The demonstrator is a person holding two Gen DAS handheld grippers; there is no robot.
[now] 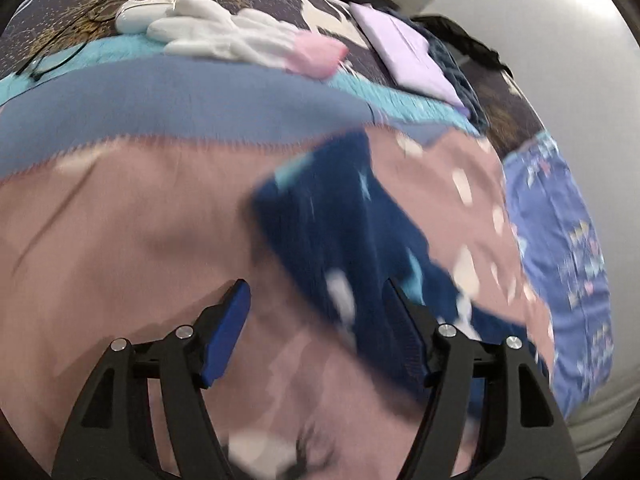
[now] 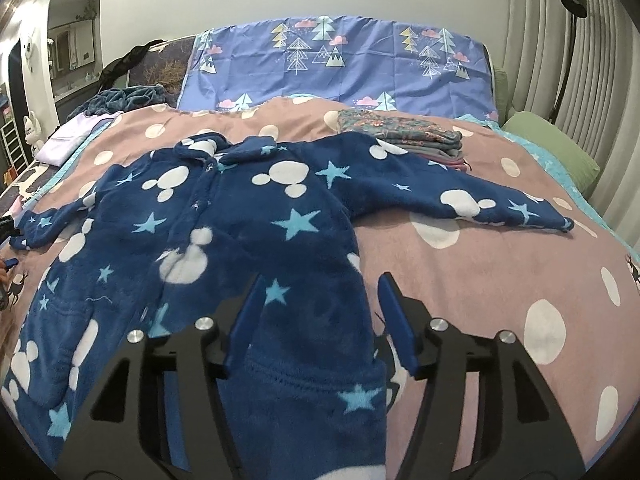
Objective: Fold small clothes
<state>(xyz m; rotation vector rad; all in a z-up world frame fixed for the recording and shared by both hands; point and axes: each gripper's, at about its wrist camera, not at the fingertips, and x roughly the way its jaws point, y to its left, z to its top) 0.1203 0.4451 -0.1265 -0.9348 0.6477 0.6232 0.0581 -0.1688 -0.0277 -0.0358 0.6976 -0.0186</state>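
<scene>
Navy fleece sleepsuit (image 2: 248, 216) lies face up, spread flat on the pink dotted blanket (image 2: 480, 280) of the bed, sleeves out left and right: laid open for the first fold, I judge. Right hand-held gripper (image 2: 316, 320) spread, near leg hem between its pads, not pinched. Left hand-held gripper (image 1: 316, 332) also spread, over the left sleeve (image 1: 340, 216); view blurred, contact probably none. Folded stack (image 2: 400, 136) far right, likely finished items. No readable writing or labels.
</scene>
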